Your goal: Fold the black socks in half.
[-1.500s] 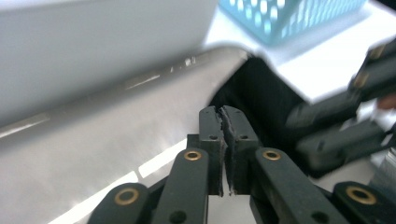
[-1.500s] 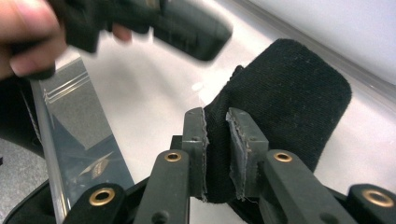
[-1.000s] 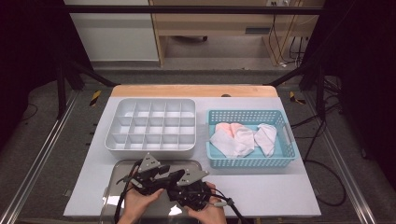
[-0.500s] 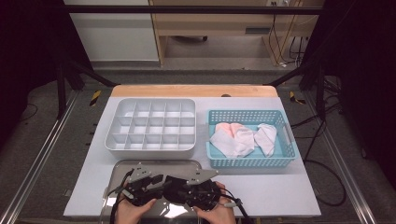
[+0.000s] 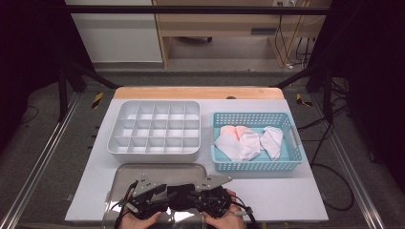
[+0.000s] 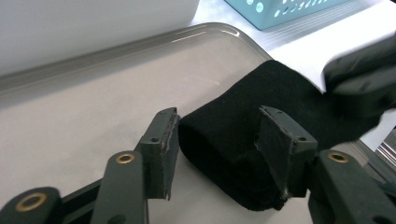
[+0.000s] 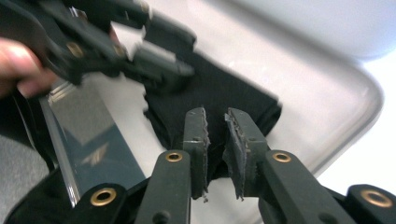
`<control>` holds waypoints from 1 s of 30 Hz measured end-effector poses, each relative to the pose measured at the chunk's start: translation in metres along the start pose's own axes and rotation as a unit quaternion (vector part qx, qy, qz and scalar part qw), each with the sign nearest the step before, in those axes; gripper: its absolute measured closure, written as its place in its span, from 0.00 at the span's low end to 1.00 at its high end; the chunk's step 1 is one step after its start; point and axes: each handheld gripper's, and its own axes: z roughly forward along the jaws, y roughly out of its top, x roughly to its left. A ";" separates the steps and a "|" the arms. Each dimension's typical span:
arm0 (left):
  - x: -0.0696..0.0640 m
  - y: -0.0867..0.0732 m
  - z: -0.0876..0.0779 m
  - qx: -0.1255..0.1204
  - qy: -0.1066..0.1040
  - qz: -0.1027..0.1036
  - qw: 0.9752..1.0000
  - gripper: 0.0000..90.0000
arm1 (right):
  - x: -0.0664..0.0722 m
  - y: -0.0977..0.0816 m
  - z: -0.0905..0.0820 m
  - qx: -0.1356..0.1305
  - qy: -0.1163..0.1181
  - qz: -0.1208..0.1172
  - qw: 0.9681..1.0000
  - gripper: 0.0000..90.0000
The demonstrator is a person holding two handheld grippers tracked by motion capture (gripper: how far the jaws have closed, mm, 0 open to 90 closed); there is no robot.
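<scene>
We're working a folded black cloth (image 6: 243, 140), likely a sock, that lies on the grey metal tray (image 5: 157, 168) at the bottom centre of the high view. The left gripper (image 6: 217, 140) has its jaws spread around the cloth's rolled end; they have just been opening, the cloth sits between the pads, and we see a gap on the left pad side, so no pinch. The right gripper (image 7: 215, 140) has just been closing, and its jaws stand narrow, pinching a fold of the cloth. The cloth's long axis runs from the left gripper toward the right one, both hands equally near. Upper left of the high view sits the white compartment box (image 5: 155, 129), upper right the blue basket (image 5: 258, 164) with pale socks (image 5: 248, 140); neither blocks the way.
</scene>
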 end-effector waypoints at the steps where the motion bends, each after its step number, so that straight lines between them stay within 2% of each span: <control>1: 0.000 0.000 0.000 0.000 0.000 0.000 1.000 0.50 | 0.000 0.000 0.000 0.000 0.000 0.000 1.000 0.88; 3: 0.000 -0.001 -0.001 0.000 -0.002 -0.001 1.000 0.48 | 0.000 -0.006 0.002 0.001 0.003 0.005 1.000 0.88; 7: 0.001 -0.001 -0.003 0.001 -0.001 -0.006 1.000 0.45 | 0.000 -0.003 -0.003 -0.013 0.003 0.003 1.000 0.87; 8: 0.002 -0.001 -0.003 0.004 -0.002 -0.007 1.000 0.40 | 0.000 -0.003 -0.001 -0.008 0.003 0.000 1.000 0.87; 11: 0.004 -0.002 -0.003 0.009 -0.007 -0.011 1.000 0.35 | 0.000 -0.006 0.002 -0.001 0.005 0.001 1.000 0.88; 12: 0.005 -0.003 -0.003 0.011 -0.021 -0.016 1.000 0.34 | 0.000 -0.009 0.003 0.001 0.007 0.002 1.000 0.88; 15: 0.006 -0.007 0.000 0.019 -0.043 -0.022 0.999 0.32 | 0.000 -0.011 0.003 0.006 0.007 0.003 1.000 0.88; 22: 0.003 -0.010 0.004 0.025 -0.070 -0.025 0.997 0.33 | -0.001 -0.013 0.005 0.009 0.003 0.005 1.000 0.87; 30: -0.004 -0.009 0.006 0.036 -0.101 -0.025 0.994 0.44 | -0.003 -0.013 0.006 0.006 -0.007 0.004 1.000 0.86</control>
